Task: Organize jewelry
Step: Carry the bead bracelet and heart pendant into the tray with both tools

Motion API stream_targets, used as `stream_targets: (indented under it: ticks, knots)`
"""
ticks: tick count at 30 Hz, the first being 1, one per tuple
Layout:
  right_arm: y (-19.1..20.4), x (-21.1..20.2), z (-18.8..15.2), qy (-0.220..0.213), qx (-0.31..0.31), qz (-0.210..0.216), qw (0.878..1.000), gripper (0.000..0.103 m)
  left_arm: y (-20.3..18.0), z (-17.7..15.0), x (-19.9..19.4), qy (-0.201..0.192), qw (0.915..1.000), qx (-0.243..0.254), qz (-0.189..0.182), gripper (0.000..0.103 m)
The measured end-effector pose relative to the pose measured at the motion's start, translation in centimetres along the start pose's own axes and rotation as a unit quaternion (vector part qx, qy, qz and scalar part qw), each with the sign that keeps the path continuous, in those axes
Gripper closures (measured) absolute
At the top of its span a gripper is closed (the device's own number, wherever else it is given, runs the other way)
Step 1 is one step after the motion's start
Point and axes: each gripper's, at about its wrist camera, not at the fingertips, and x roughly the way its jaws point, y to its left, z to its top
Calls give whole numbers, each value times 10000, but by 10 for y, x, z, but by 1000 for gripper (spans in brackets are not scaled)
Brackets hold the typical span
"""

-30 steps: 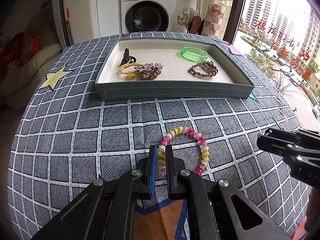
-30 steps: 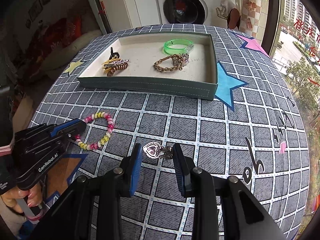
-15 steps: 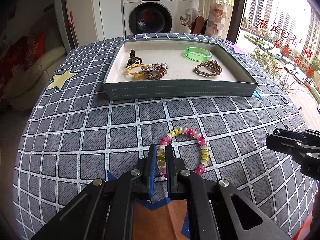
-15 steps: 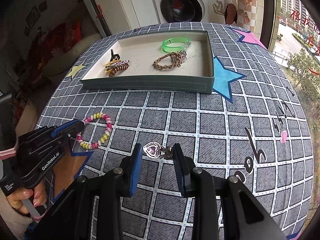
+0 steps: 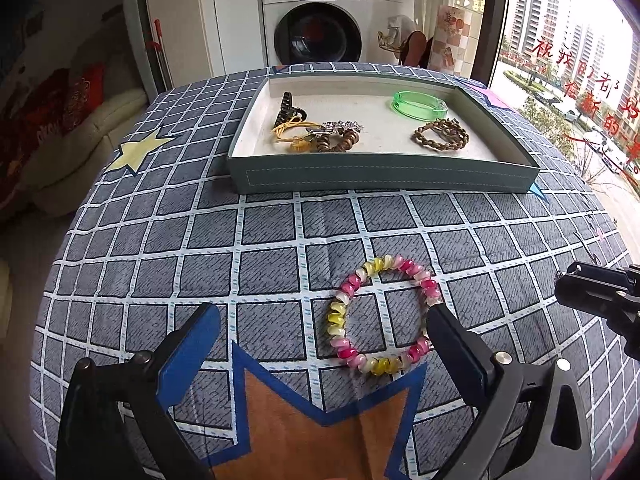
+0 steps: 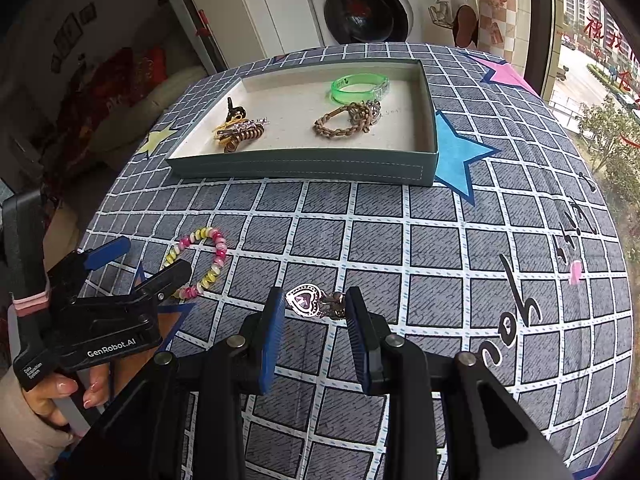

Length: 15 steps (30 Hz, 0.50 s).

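A pink, yellow and white bead bracelet [image 5: 382,312] lies flat on the checked cloth. My left gripper [image 5: 320,340] is open wide, its jaws either side of the bracelet's near part; it also shows in the right wrist view [image 6: 136,258], with the bracelet [image 6: 202,262] beside it. My right gripper [image 6: 314,306] holds a silver heart-shaped clip [image 6: 306,300] between its jaws. The grey-green tray [image 5: 384,178] at the back holds a green bangle [image 5: 420,103], a brown chain bracelet [image 5: 440,135] and a pile of hair accessories [image 5: 316,132].
The table is covered by a grey checked cloth with star patches: yellow [image 5: 138,151], orange [image 5: 320,432], blue [image 6: 460,156]. A washing machine [image 5: 318,20] stands behind the table. A sofa [image 5: 60,128] is at the left, a window at the right.
My left gripper has opened and let go of the bead bracelet, which now lies on the cloth. The right gripper keeps its hold on the heart clip.
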Motion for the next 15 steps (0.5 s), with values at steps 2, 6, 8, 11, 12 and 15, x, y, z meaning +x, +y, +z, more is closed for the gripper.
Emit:
stream_targets:
  ticks: [2,6,8,11,12,15]
  knots:
    - [0,1,0,12,5,-1,10000,69,0,0,3,30,10000,18,36,0]
    - [-1,0,0,9,14,13,10000,69,1,1,13,256,9996,57,-53,12]
    - [-2,0,0,3,22,14,10000,69,2,1,10,237,9995,43,-199,23]
    - [-5,-1,1,-7,64,41,10000,69,-4,2,6,216,9988,280,-342,66]
    - [-5,0,2,0,84,61,9999,69,-5,3,5,245,9983,312,-419,82]
    - [-6,-1,3,-11,134,86,9999,69,-2,5,1,211,9973,72,-693,82]
